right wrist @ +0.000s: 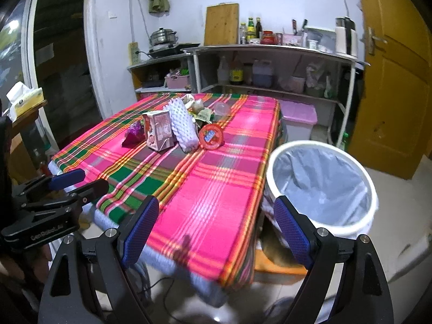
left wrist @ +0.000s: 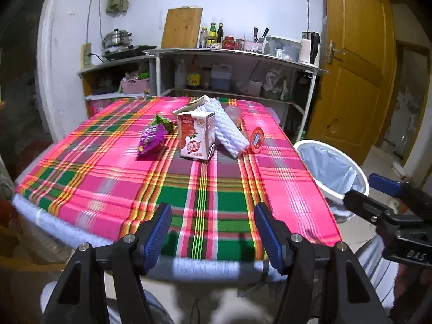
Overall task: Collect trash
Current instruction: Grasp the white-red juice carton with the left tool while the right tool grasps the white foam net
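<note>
**Claws released, trash on surface**

Left claw (left wrist: 213, 217) spread wide, holding nothing, over near edge of plaid surface (left wrist: 113, 167). Right claw (right wrist: 216, 220) also released, empty, near the surface corner beside white lined bin (right wrist: 321, 186). Trash clustered at far end: milk carton (left wrist: 196, 135), purple snack bag (left wrist: 150, 141), white foam net (left wrist: 229, 129), red lid (left wrist: 256, 140)

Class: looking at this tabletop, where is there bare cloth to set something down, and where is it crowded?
Free: the near half of the plaid tablecloth, from the front edge up to the milk carton, and the left strip beside the purple wrapper. Crowded: the far middle, around the carton, white foam net and red lid.
</note>
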A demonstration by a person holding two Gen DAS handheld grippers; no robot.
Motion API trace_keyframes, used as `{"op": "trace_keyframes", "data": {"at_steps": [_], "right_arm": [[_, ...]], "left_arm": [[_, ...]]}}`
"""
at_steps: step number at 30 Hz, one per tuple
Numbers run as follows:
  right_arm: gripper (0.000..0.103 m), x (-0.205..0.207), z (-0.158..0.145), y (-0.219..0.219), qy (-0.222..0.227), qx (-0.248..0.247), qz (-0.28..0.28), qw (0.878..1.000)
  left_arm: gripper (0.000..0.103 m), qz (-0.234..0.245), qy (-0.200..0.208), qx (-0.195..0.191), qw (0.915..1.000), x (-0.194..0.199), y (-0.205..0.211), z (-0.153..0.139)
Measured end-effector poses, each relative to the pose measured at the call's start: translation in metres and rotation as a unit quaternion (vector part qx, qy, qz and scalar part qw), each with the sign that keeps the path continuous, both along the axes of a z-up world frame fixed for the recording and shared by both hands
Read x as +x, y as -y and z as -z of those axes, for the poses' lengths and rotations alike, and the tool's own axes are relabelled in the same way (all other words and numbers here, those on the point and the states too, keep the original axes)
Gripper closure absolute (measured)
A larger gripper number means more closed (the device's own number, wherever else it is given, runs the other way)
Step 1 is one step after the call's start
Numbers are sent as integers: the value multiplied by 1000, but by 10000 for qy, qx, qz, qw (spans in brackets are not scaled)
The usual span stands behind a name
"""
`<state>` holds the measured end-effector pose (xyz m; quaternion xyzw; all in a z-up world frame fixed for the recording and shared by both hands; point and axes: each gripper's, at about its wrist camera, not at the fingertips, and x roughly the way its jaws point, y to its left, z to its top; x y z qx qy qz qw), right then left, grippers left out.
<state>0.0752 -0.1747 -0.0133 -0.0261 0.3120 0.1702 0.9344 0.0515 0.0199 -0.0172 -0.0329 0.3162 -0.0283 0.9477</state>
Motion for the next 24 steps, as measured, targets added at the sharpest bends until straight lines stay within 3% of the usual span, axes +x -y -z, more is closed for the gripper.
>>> {"op": "trace_keyframes", "data": {"at_steps": [24], "right_arm": [[18,141,10,-40,-499,-18,-668,9965]], "left_arm": [[37,164,-298,-390,9987,152,-46,5]]}}
